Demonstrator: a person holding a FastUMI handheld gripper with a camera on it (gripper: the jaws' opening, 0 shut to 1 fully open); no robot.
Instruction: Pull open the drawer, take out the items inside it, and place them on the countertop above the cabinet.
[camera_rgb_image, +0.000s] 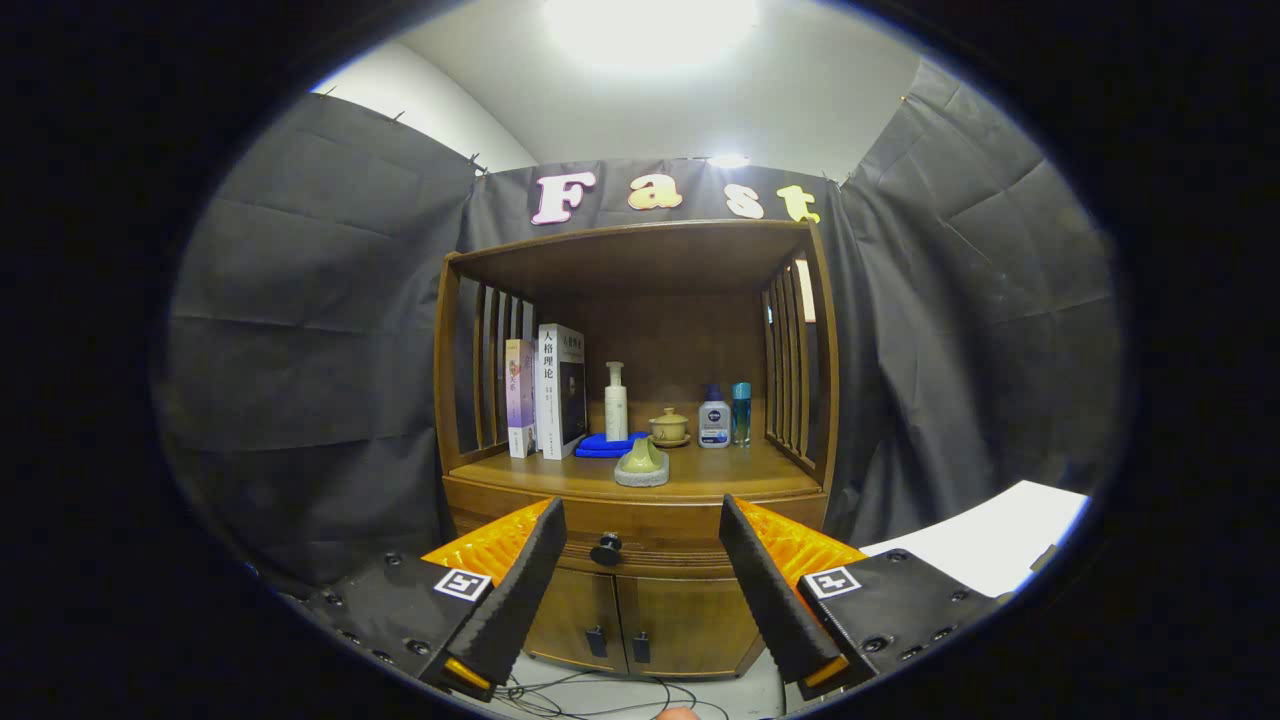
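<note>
Two fingers of the gripper (635, 540) stand wide apart, holding nothing, well short of the cabinet (637, 430). Drawer (640, 525) sits shut, directly ahead between the fingers, its dark round knob (606, 548) in the gap, nearer the left finger, at about 11 o'clock from the midpoint between the tips. Drawer front runs left to right, long axis horizontal, face square to the camera; knob points straight at the gripper.

Left to right on the countertop (700, 478) above the drawer: two upright books (545, 392) at 10 o'clock, spines facing out with printed characters, too small to read; a blue cloth (603, 446) lying flat; a white pump bottle (616, 402) standing just behind it; a pale green funnel-like piece on a grey stone base (642, 464) near the front edge at 12 o'clock; a small lidded tea cup (669, 427) behind it; a white bottle with a blue cap (714, 420), label unreadable; a teal bottle (741, 412) just beside it at 1 o'clock.

Below the drawer, two cabinet doors (640, 620) are closed, small dark handles side by side at the centre seam. Cables (590, 692) lie on the floor at 6 o'clock. White sheet (990, 540) lies off at 3 o'clock beyond the right finger.
</note>
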